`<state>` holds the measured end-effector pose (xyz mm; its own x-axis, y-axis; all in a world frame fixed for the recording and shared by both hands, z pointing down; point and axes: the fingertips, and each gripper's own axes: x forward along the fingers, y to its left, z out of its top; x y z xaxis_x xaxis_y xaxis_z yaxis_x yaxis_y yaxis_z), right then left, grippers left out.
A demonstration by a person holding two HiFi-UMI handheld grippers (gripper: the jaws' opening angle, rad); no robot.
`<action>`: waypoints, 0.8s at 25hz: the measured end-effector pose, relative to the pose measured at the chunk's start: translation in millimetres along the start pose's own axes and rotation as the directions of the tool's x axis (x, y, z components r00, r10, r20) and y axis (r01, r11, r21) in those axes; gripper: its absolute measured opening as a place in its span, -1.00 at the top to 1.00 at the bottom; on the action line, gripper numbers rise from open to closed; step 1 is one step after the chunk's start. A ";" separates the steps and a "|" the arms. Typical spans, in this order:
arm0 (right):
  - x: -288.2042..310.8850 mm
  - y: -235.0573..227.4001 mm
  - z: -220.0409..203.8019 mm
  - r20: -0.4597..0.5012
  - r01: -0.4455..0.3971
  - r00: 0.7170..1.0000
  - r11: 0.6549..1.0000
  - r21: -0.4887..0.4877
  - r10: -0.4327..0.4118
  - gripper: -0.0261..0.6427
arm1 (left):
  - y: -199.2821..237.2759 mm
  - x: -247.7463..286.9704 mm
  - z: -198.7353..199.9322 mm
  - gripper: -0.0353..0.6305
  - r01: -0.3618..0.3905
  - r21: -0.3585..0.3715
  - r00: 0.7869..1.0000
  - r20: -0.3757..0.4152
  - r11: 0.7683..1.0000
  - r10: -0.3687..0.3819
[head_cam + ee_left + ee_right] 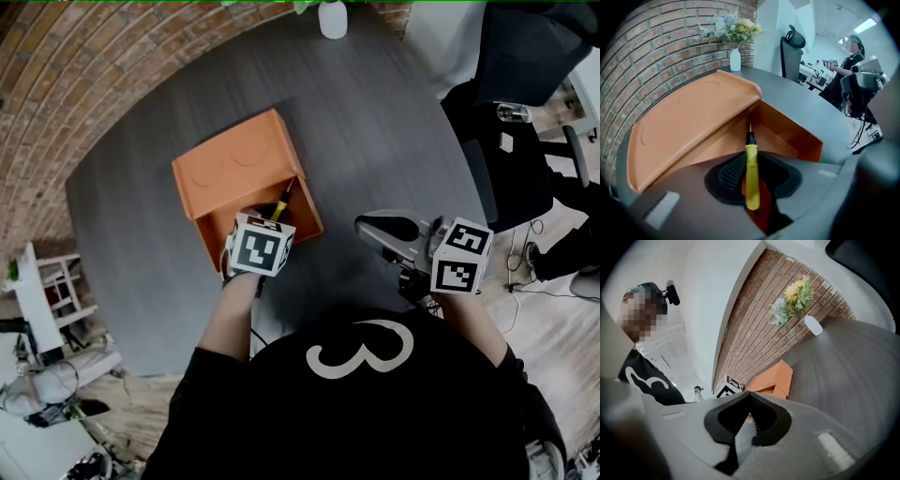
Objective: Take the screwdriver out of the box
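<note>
- Left fingers clamp the screwdriver by its yellow handle, inside the orange box.
- Screwdriver lies along the fingers, tip aimed away at the box's far corner.
- Right fingers sit together, empty, well aside over the bench.
- Raised lid and box walls crowd the way out.

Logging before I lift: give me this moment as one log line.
left gripper: shut on screwdriver handle | tip: inside orange box | right gripper: shut, empty, apart from box

I find the orange plastic box on the dark round table, the yellow-handled screwdriver inside it, the white vase at the far edge.
</note>
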<state>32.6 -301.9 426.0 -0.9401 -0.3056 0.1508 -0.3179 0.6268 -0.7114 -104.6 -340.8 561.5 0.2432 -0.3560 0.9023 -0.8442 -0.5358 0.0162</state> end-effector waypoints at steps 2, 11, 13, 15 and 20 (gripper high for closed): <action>0.6 0.2 0.5 0.003 0.002 1.000 1.000 0.000 -0.002 0.92 | 0.9 -1.0 0.3 0.59 -0.004 -0.005 1.000 0.000 1.000 0.004; -1.2 2.0 3.6 0.022 0.020 1.000 1.000 0.003 -0.020 0.92 | 2.2 -4.0 2.6 0.60 -0.022 0.017 1.000 0.021 1.000 0.022; -1.4 4.2 2.9 0.024 0.020 1.000 1.000 0.001 -0.021 0.92 | 2.8 -6.1 2.4 0.60 -0.042 0.048 0.999 0.024 0.998 0.041; -1.4 8.1 1.8 0.025 0.019 1.000 1.000 -0.002 -0.019 0.92 | 4.4 -9.8 4.6 0.60 -0.070 0.094 0.997 0.036 0.993 0.067; -3.1 20.0 -2.8 0.026 0.015 1.000 1.000 -0.016 -0.015 0.91 | 4.0 -23.0 -2.9 0.60 -0.130 0.158 0.992 0.026 0.979 0.127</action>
<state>28.8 -286.4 413.2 -0.9318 -0.3333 0.1436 -0.3341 0.6331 -0.6983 -114.9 -332.6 542.1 0.1457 -0.4408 0.8857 -0.7825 -0.5992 -0.1695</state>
